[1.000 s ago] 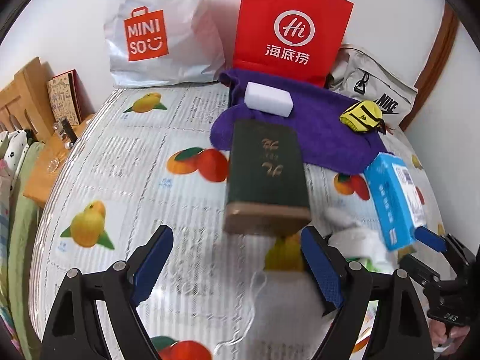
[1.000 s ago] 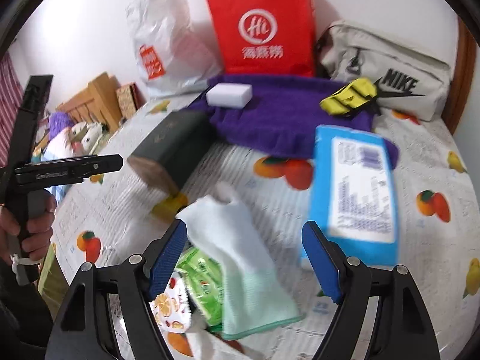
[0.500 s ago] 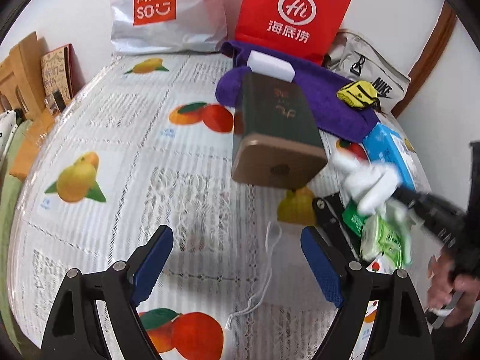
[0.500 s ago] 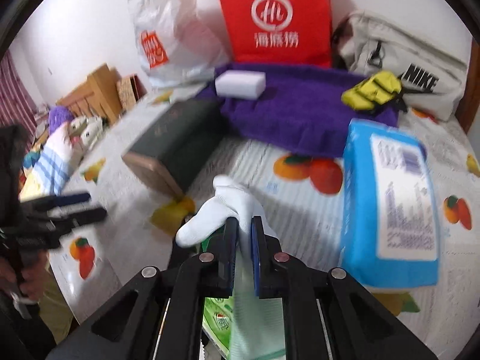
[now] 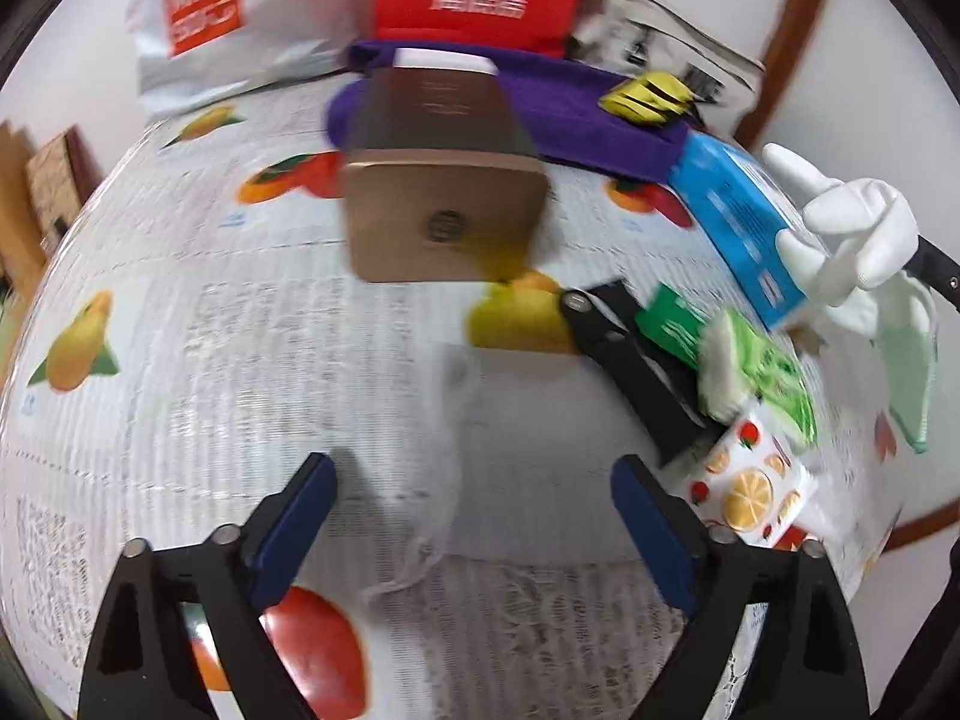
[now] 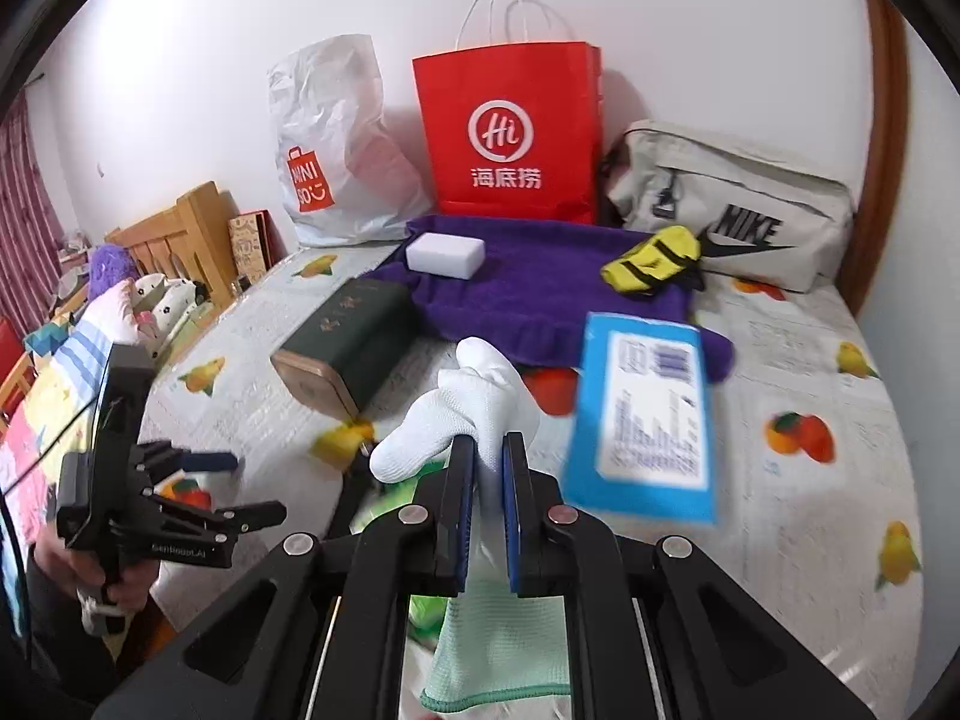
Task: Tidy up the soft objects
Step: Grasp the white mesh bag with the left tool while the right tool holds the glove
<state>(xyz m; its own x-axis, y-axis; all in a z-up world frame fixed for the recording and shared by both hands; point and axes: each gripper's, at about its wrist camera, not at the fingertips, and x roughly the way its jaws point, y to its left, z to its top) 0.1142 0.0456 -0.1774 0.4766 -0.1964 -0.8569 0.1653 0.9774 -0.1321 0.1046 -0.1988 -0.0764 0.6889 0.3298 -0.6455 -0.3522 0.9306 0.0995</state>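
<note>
Right hand-held gripper (image 6: pixel 487 480) pinches a knitted white glove (image 6: pixel 462 414), green-cuffed; left hand-held gripper (image 5: pixel 471 531) gapes, just widened, nothing between, over the ribbed tabletop (image 5: pixel 210 360).

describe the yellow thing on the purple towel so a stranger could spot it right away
Find the purple towel spread before the red paper bag. At its right end, beside the grey Nike bag, lies a small yellow pouch with black straps, the only yellow thing there; the white foam block lies opposite.

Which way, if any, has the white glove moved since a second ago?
Yes. The white glove, shut in the right gripper, has come up off the table, judged against the green box.
</note>
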